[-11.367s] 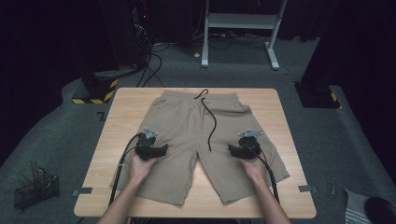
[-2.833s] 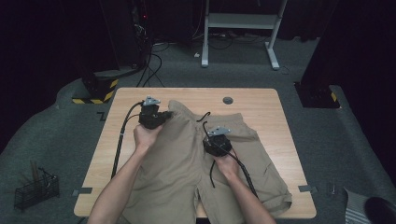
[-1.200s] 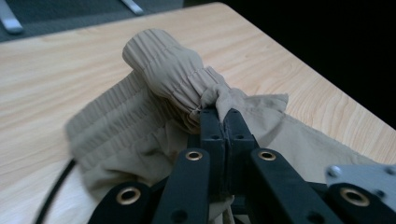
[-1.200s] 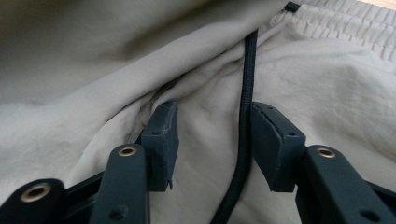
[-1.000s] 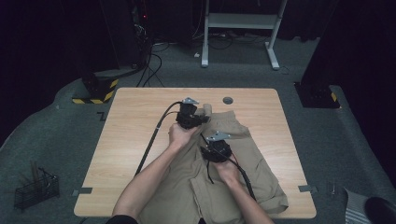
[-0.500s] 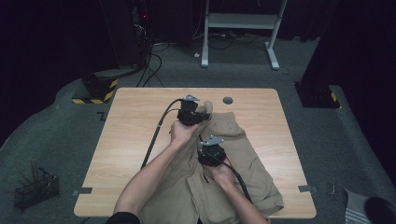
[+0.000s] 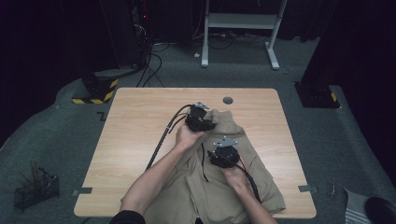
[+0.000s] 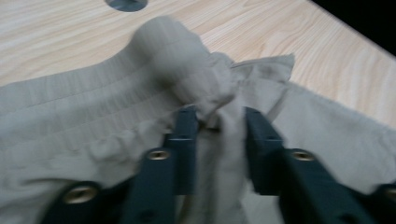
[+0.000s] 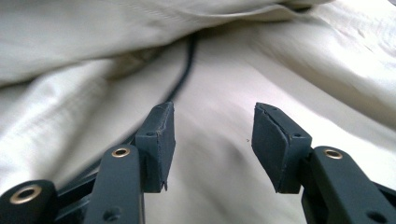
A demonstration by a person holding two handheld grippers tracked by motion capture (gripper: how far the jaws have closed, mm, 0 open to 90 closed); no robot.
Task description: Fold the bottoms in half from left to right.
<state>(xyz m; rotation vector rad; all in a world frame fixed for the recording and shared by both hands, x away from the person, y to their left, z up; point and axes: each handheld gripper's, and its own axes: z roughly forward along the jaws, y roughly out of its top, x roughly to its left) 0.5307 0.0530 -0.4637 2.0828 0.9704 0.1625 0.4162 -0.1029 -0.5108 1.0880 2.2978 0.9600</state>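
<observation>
Khaki shorts [image 7: 233,186] on table [image 7: 130,130], left gripper [image 8: 215,122] just opening around waistband, right gripper [image 9: 212,135] spread.

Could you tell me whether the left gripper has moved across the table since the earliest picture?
Yes. The left gripper has gone from the table's near left part up towards the round grommet hole at the far edge, folding the shorts over.
</observation>
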